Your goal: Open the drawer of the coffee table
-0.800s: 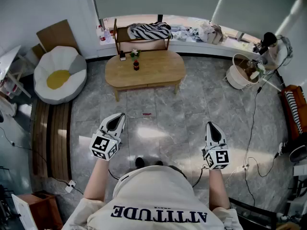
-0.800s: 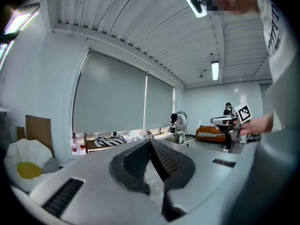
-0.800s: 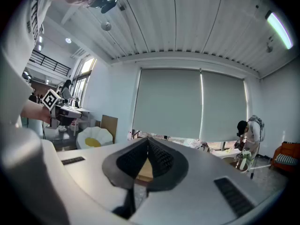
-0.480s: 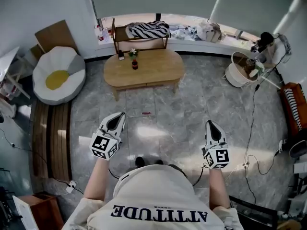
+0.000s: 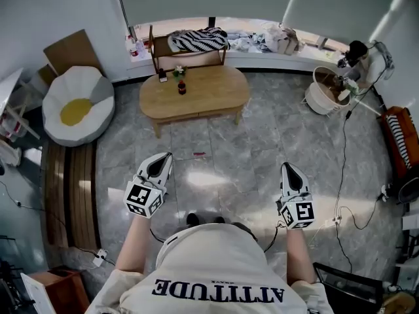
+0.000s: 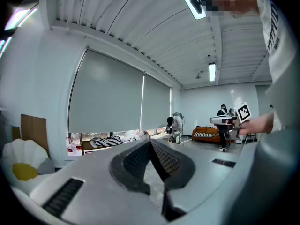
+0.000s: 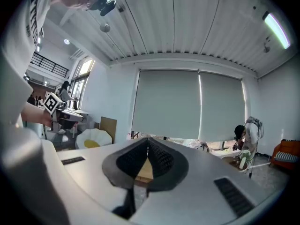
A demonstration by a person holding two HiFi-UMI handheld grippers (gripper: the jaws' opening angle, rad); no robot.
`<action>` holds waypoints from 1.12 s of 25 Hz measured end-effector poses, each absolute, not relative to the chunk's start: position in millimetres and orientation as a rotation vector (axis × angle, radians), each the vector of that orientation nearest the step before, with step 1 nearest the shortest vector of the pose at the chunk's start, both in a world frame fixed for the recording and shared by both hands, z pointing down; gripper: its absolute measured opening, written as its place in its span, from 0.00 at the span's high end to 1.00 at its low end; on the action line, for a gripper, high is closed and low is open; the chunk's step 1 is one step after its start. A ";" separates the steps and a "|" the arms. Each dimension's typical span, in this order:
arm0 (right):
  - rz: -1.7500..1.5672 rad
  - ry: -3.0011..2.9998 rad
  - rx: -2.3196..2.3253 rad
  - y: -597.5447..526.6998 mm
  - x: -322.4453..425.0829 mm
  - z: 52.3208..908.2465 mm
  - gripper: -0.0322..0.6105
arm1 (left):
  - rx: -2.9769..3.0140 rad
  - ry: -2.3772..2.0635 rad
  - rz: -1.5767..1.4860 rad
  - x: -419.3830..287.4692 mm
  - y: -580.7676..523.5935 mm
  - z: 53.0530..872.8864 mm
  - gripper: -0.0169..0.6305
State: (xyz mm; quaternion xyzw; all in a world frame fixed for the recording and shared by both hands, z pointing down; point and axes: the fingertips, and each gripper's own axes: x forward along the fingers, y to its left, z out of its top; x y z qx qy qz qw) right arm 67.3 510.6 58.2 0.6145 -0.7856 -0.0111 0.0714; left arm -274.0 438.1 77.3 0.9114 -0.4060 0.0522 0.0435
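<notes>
Two empty grippers above the floor (image 5: 216, 150)
The left gripper (image 5: 161, 159) and right gripper (image 5: 289, 170) have fingers pressed together, with the coffee table (image 5: 194, 91) well ahead of them.

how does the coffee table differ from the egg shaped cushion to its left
The coffee table is light wood, a hard oval top raised on legs; the egg cushion is soft, white with a yellow centre, and sits low without legs. The coffee table carries a dark bottle and a small plant; the egg cushion shows nothing on it. Both rest on the grey floor.
</notes>
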 end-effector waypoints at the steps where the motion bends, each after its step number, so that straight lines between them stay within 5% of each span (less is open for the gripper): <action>1: -0.036 -2.361 1.849 510.9 65.3 57.7 0.92 | 2.788 -1.237 0.161 -275.4 437.5 77.5 0.94; 28: -0.046 -2.365 1.863 502.6 -4.6 59.1 0.92 | 2.876 -1.096 0.153 -323.8 408.7 83.5 0.94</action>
